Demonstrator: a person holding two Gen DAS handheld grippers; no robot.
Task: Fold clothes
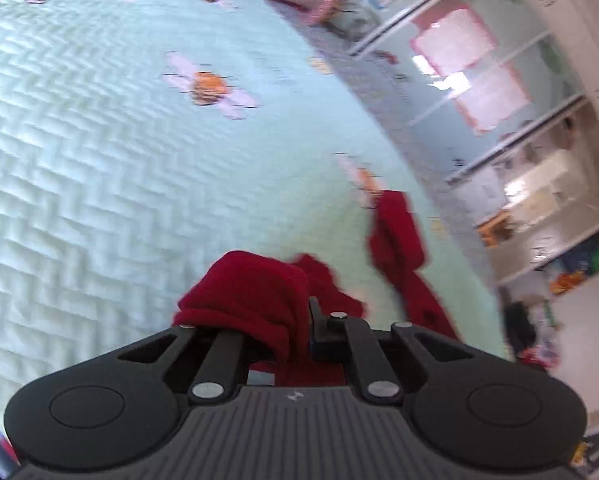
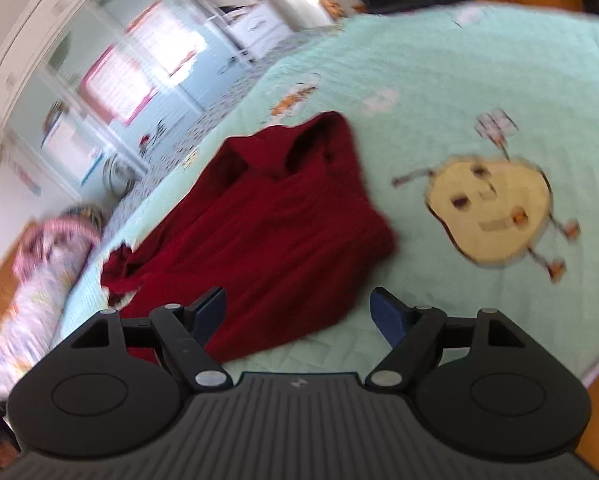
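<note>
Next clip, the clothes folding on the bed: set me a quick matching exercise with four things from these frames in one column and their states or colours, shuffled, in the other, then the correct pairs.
Column 1
1. left gripper
2. right gripper
3. red garment
4. quilt

Column 2
A. mint green, with cartoon patches
B. open, holding nothing
C. dark red, lying crumpled on the bed
D. shut on a bunch of red cloth

Pairs: 1-D, 2-B, 3-C, 4-A
</note>
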